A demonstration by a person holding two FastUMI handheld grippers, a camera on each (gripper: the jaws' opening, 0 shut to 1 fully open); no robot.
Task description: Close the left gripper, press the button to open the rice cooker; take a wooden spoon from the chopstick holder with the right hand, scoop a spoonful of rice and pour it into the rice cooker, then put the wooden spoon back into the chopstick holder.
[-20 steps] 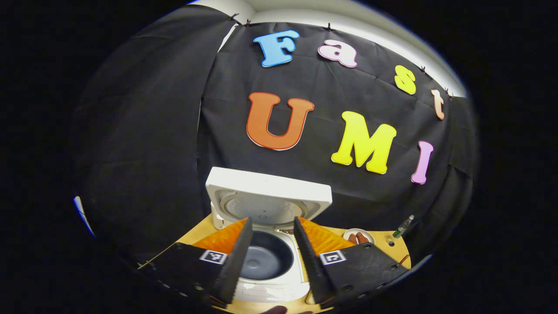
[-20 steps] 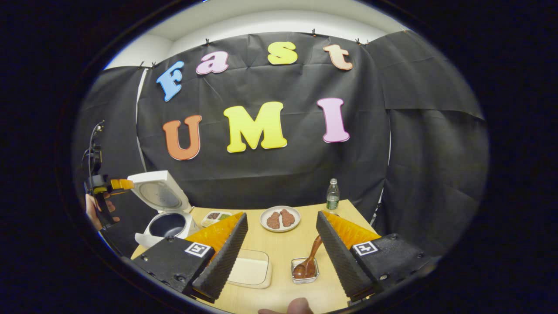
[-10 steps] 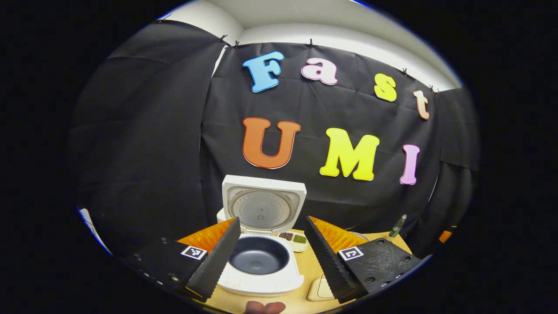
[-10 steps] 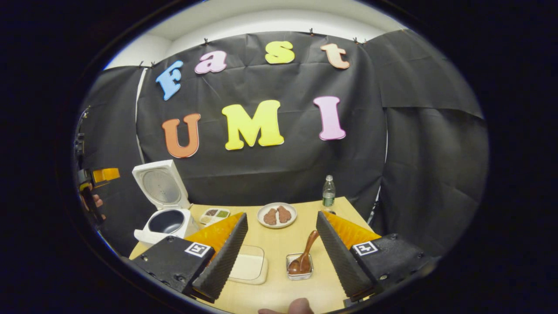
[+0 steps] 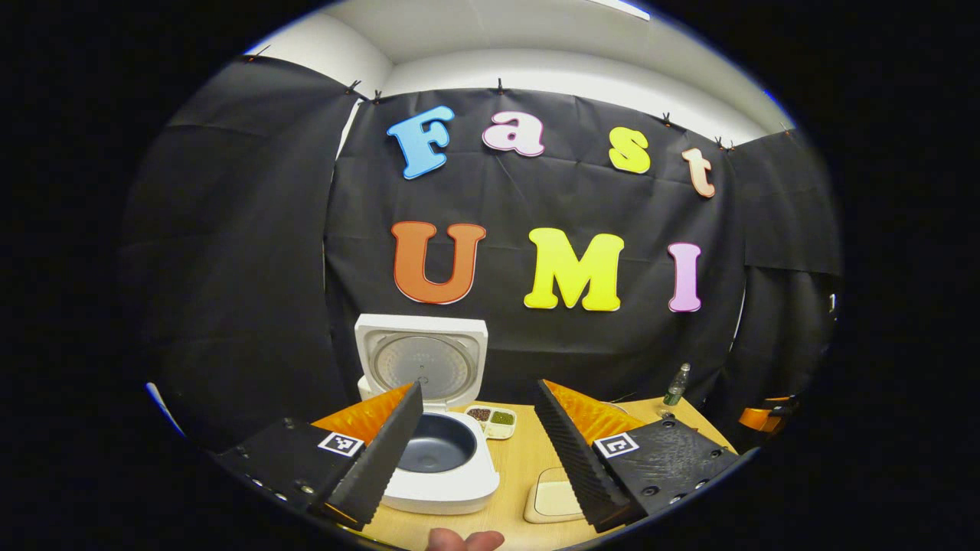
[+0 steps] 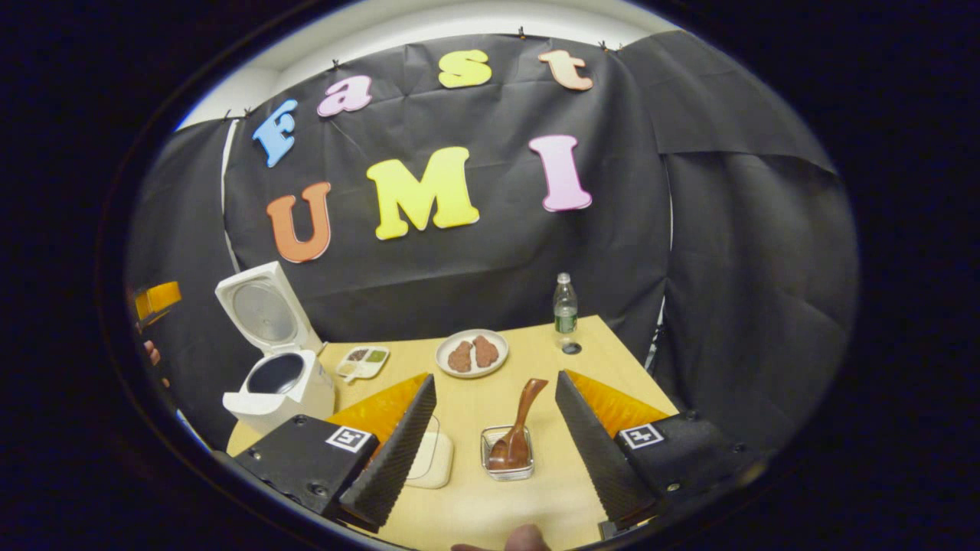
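The rice cooker point(image 5: 440, 459) is seen lid-up at the table's left, while the wooden spoon point(image 6: 519, 428) is left standing in its holder point(image 6: 507, 464) between the spread, empty right gripper point(image 6: 490, 448), the left gripper point(image 5: 478, 451) likewise spread and empty.

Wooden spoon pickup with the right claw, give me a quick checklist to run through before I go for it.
1. Rice cooker lid open: ok, lid stands upright, pot exposed.
2. Wooden spoon in its holder, handle leaning up and free: ok.
3. Right claw open and empty: ok.
4. Spoon lined up between the right claw's fingers: ok, it sits ahead, between them.
5. Left claw off the cooker: ok, open, not touching it.
6. Rice ready in the tray: cannot tell, partly hidden.
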